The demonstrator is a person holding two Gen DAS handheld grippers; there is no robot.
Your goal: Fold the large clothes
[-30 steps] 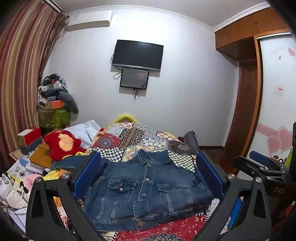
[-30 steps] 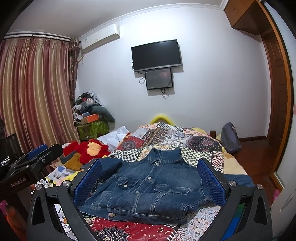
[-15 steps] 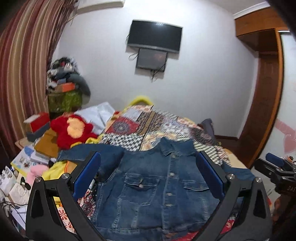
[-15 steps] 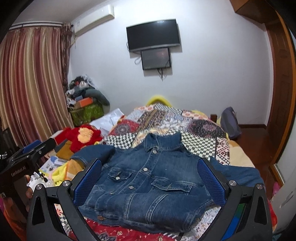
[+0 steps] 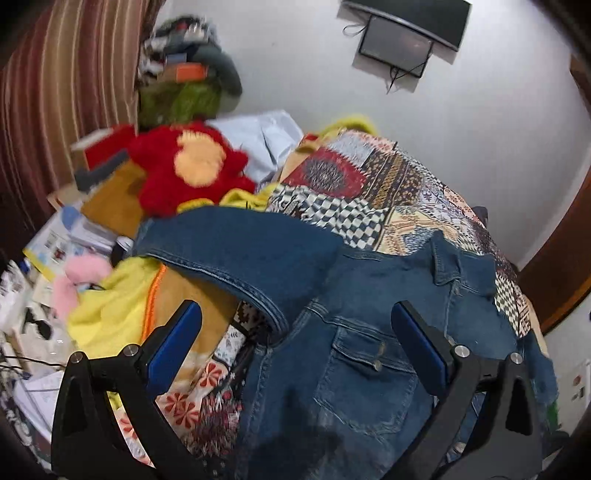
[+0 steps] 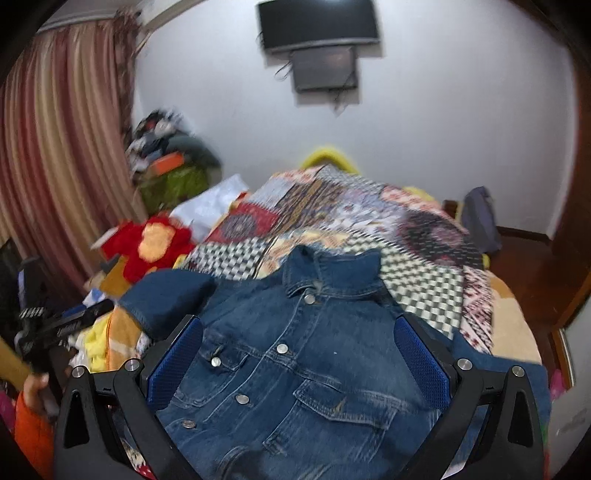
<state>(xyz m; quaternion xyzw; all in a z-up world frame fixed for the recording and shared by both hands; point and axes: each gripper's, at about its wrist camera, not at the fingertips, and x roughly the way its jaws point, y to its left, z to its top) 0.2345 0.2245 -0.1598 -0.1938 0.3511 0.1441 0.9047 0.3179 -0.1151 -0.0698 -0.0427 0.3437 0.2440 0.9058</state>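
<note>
A blue denim jacket (image 5: 354, 332) (image 6: 295, 354) lies front up on a patchwork bed cover (image 5: 369, 192) (image 6: 332, 221), collar toward the far wall. Its left sleeve (image 5: 236, 251) (image 6: 166, 295) stretches out over the bed's left edge. My left gripper (image 5: 295, 339) is open and hovers just above the jacket's left armpit, nothing between its blue pads (image 5: 173, 343). My right gripper (image 6: 297, 354) is open too, low over the jacket's chest, with the button row between its fingers. The left gripper's body (image 6: 62, 325) shows at the left edge of the right wrist view.
A red plush toy (image 5: 188, 166) (image 6: 151, 247), a yellow cloth (image 5: 110, 299), books and papers crowd the left of the bed. Striped curtains (image 6: 55, 147) hang at left. A TV (image 6: 317, 22) is on the far wall; a wooden door (image 6: 576, 258) stands at right.
Both grippers have dropped down and forward toward the jacket. The left one has swung left and tilted, now over the left sleeve and armpit. Both stay open.
</note>
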